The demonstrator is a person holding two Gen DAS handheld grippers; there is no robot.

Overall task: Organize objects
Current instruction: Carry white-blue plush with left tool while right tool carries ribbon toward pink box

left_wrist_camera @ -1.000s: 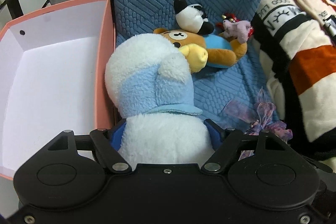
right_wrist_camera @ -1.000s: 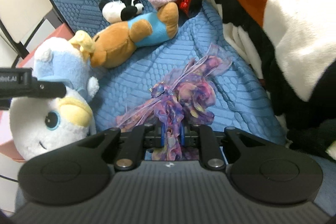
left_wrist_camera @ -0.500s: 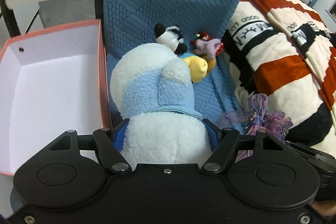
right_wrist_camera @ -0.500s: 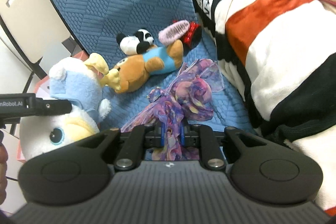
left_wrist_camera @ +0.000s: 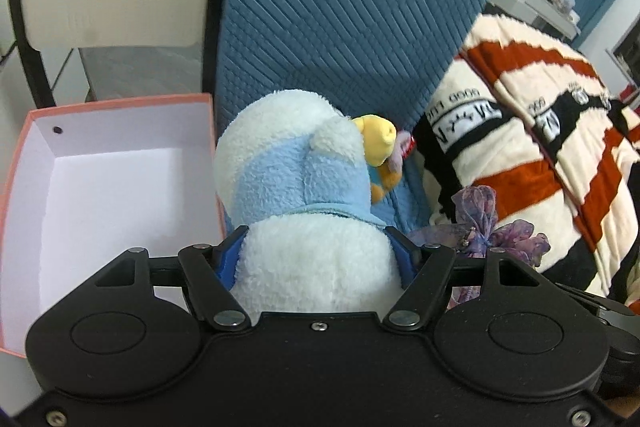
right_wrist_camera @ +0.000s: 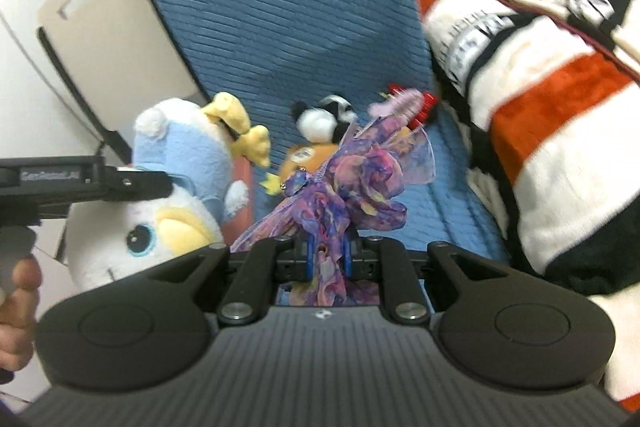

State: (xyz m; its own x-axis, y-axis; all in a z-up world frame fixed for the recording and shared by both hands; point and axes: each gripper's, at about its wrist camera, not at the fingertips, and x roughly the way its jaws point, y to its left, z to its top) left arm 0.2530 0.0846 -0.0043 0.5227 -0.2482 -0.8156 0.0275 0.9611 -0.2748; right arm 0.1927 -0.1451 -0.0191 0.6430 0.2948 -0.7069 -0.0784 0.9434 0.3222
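The left gripper (left_wrist_camera: 318, 261) clamps the white-and-blue plush toy (left_wrist_camera: 296, 183) just right of the pink box (left_wrist_camera: 120, 103). The right gripper (right_wrist_camera: 328, 259) pinches the purple bow (right_wrist_camera: 352, 183), farther right of the box.

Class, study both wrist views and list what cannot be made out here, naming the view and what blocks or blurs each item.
- Brown bear, left wrist view: mostly hidden behind the white-and-blue plush.
- Pink box, left wrist view: near corner covered by the left tool.
- Panda toy, right wrist view: blurred, partly behind the purple fabric bow.
- Blanket lettering, right wrist view: blurred, unreadable.
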